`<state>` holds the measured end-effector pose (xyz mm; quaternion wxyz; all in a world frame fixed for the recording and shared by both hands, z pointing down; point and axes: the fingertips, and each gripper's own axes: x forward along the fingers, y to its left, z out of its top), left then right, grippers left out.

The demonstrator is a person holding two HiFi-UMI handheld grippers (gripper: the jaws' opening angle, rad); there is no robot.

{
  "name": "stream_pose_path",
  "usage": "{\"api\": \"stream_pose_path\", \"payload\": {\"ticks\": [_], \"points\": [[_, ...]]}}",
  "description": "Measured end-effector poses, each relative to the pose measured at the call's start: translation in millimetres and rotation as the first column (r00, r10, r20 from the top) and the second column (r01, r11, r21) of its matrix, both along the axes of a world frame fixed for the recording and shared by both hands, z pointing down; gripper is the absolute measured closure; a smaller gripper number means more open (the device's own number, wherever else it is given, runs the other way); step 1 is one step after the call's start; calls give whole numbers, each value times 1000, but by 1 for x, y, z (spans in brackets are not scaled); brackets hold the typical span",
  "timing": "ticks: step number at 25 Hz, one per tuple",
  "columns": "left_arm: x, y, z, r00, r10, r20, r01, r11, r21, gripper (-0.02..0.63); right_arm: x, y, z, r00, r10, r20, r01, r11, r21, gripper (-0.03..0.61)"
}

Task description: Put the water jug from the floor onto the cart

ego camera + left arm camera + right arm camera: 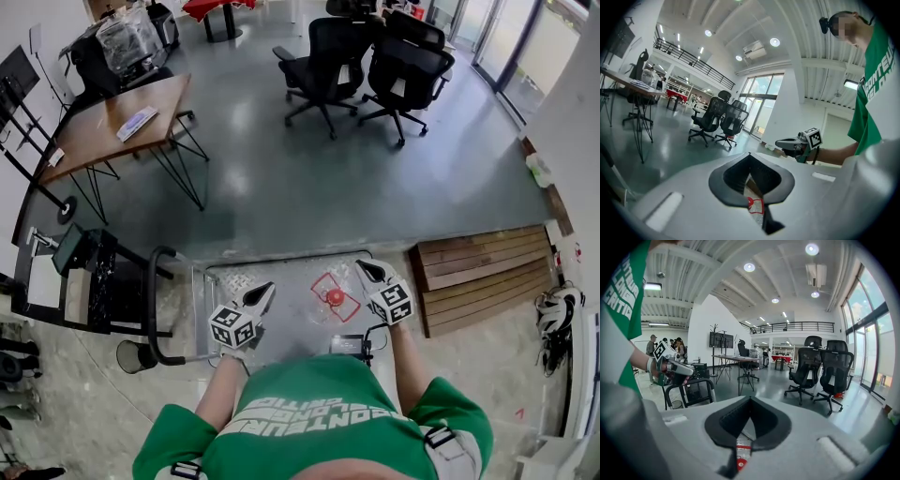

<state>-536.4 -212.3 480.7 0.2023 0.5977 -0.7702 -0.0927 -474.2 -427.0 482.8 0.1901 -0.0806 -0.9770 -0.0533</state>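
A clear water jug with a red cap [335,296] stands on the metal deck of the cart [281,270], seen from above. My left gripper [267,289] hovers just left of the cap. My right gripper [364,268] hovers just right of it. Both have their jaws together with nothing between them, and neither touches the jug. In the left gripper view the closed tips [750,154] point across the room, and the jug's red band [754,204] shows below them. In the right gripper view the tips [750,399] also meet, above the red cap [740,464].
The cart's black push handle [153,305] rises at its left end, beside a dark equipment rack [89,277]. A wooden ramp [483,272] lies to the right. A wooden table [112,127] and two office chairs [323,56] stand farther off on the grey floor.
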Motion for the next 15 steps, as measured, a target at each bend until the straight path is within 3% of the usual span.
{"api": "stream_pose_path", "payload": {"ticks": [15], "points": [[3, 3, 5, 1000, -7, -7, 7, 1000, -7, 600, 0, 2, 7, 1000, -7, -21, 7, 1000, 8, 584]]}}
